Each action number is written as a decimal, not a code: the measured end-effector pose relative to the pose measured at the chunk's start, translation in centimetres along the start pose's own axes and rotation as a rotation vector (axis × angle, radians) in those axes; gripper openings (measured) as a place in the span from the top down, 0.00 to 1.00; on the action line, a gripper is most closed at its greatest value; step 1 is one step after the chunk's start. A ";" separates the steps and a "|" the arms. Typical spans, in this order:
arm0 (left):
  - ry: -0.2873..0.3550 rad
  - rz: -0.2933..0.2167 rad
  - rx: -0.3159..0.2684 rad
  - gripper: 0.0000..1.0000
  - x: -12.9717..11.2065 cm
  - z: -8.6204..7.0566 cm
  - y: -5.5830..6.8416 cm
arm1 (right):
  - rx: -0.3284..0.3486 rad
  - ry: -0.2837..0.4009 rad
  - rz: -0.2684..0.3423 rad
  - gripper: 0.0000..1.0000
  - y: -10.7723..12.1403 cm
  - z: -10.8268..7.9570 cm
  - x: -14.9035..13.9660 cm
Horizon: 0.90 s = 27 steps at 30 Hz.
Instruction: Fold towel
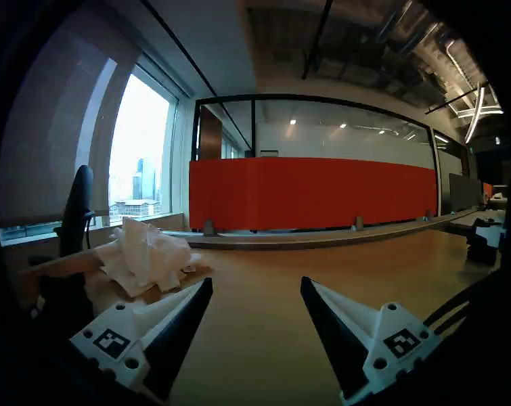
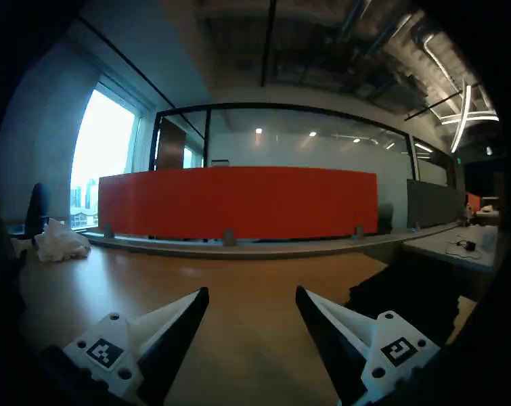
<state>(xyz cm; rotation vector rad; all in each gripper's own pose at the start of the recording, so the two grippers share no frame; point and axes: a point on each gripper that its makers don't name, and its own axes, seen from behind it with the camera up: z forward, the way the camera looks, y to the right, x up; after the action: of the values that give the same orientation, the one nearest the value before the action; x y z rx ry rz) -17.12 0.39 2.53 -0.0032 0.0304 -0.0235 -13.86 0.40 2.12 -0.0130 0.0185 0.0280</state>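
Towel (image 1: 145, 260) sits as a crumpled white heap on the wooden desk (image 1: 363, 264), at the left of the left gripper view, just beyond and a bit outside that gripper's left finger. No flat layer, no visible fold line, edges and corners bunched up so I can't pick out a single corner. In the right gripper view the same heap (image 2: 60, 242) lies far off to the left, near the desk edge by the window (image 2: 103, 152).

Left gripper (image 1: 255, 281): fingers spread apart, nothing between them, bare desk in the gap. Near the towel, not touching it as far as I can tell.

Right gripper (image 2: 252, 291): fingers also spread, empty, pointed at the red partition (image 2: 238, 203) across the desk, well apart from the towel.

Progress, judged from how things lie: nothing done. Towel not spread, not gripped, not folded. Left to do: reach the heap, find and pinch an edge or corners, pull it out flat on the open desk, then fold over and square it up. Likely the left side goes in first since it is closer; the right has to swing left a good way.

Dark shape low right in the right gripper view: can't tell what it is. Office chair (image 1: 76, 210) stands behind the towel by the window.
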 end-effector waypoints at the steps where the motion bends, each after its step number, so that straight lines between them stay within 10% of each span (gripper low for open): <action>1: 0.000 0.000 0.000 0.03 0.0 0.0 0.0 | 0.000 0.000 0.000 0.00 0.0 0.0 0.0; 27: 0.001 0.000 0.000 0.03 -0.3 0.1 0.1 | 0.000 0.000 0.000 0.00 0.0 0.0 0.0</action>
<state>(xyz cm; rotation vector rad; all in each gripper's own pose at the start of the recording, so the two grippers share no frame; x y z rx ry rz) -17.36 0.47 2.63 -0.0030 0.0314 -0.0239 -13.83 0.36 2.11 -0.0125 0.0182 0.0282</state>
